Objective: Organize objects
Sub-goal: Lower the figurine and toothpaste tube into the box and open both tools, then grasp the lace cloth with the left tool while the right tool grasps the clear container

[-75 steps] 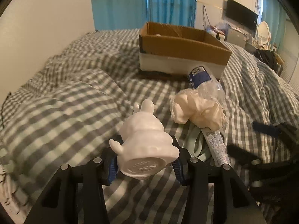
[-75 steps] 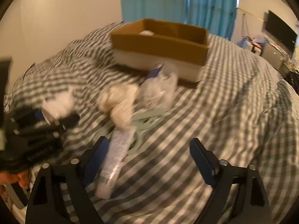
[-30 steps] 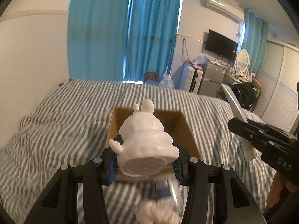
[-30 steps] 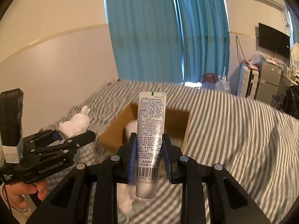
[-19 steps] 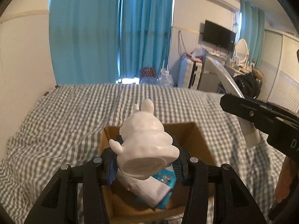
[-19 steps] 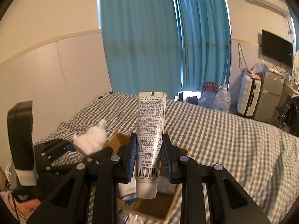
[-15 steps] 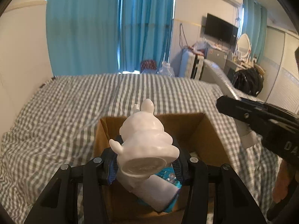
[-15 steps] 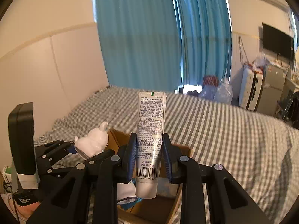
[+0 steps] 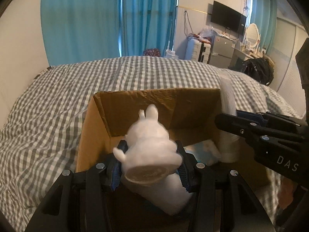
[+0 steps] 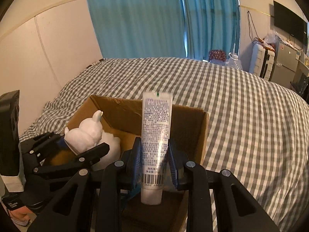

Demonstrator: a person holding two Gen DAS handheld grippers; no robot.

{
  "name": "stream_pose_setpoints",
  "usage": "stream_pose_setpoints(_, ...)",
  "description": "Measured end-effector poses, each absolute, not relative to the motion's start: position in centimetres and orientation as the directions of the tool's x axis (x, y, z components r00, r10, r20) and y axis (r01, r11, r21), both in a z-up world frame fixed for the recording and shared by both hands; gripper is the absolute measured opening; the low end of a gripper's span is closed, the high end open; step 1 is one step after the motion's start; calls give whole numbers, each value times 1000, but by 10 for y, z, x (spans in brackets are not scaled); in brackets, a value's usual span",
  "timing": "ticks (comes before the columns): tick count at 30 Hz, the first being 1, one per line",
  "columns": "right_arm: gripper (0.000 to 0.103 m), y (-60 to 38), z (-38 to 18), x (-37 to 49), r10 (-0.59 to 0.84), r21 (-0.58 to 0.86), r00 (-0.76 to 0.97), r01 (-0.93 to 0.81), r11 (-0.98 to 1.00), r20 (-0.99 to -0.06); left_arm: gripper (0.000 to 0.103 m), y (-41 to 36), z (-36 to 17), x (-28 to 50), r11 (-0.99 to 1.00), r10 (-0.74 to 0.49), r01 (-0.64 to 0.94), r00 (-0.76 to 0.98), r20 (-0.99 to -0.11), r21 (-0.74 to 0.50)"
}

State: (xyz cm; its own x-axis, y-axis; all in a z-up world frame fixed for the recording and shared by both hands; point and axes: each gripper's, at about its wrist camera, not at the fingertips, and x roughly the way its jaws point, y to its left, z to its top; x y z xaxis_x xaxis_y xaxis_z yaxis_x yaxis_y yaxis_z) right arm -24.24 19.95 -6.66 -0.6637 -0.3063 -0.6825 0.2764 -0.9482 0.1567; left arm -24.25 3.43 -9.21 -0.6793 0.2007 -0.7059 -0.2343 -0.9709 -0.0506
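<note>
Above a cardboard box point(image 9: 135, 104) on a checked bed point(image 10: 241, 106), left gripper point(image 9: 149, 162) jaws clamp a white rabbit figurine point(image 9: 148, 145); right gripper point(image 10: 155, 160) jaws pinch a toothpaste tube point(image 10: 156, 135)

**Readable text: not much here**

The black right gripper point(image 9: 278, 135) has white letters "DAS" on its side. The white printed tube point(image 10: 156, 135) shows a barcode with digits "72682 6945" near its cap end; the fine print above is too small to read.

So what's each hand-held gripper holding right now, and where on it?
Left hand-held gripper: white rabbit figure, clamped across its sides near the base. Right hand-held gripper: tube, clamped across its lower body above the cap.
</note>
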Motion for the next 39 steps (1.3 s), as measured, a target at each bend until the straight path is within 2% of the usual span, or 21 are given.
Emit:
stream_pose_setpoints(1,28,200,-62,-236,-309,161,-666,275,-948,-679,54,36,-89,-240,-969,205,-241,-676,-708,-50)
stream_pose_setpoints(2,36,200,-59,-233,-308,160,-668,274,-948,-677,61,38,-85,-236,-968,202,-246,-677,-708,-41)
stream_pose_setpoints(3,51,202,-53,-228,-301,155,-676,270,-950,-673,66,38,-81,-233,-970,190,-242,-683,-705,-27)
stream_pose_setpoints(4,57,204,-45,-221,-292,147,-689,263,-953,-663,73,39,-75,-226,-972,173,-233,-696,-697,-8)
stream_pose_setpoints(10,59,222,13,-180,-293,137,-747,266,-954,-597,81,34,-28,-186,-978,164,-206,-740,-653,-11)
stream_pose_setpoints(17,68,239,74,-109,-268,73,-812,270,-960,-518,99,24,35,-129,-990,118,-140,-815,-568,-4)
stream_pose_setpoints(22,71,248,97,-63,-238,38,-842,252,-967,-484,102,25,54,-96,-993,93,-116,-841,-534,9)
stream_pose_setpoints(26,81,258,98,-39,-221,30,-854,235,-971,-471,103,21,49,-73,-995,79,-97,-847,-526,8)
stream_pose_setpoints(30,91,256,81,-22,-206,15,-851,228,-974,-483,103,16,32,-54,-998,63,-69,-846,-530,-7)
stream_pose_setpoints(39,94,248,9,-16,-173,-7,-824,209,-978,-540,103,5,-38,-40,-998,24,16,-834,-552,-68)
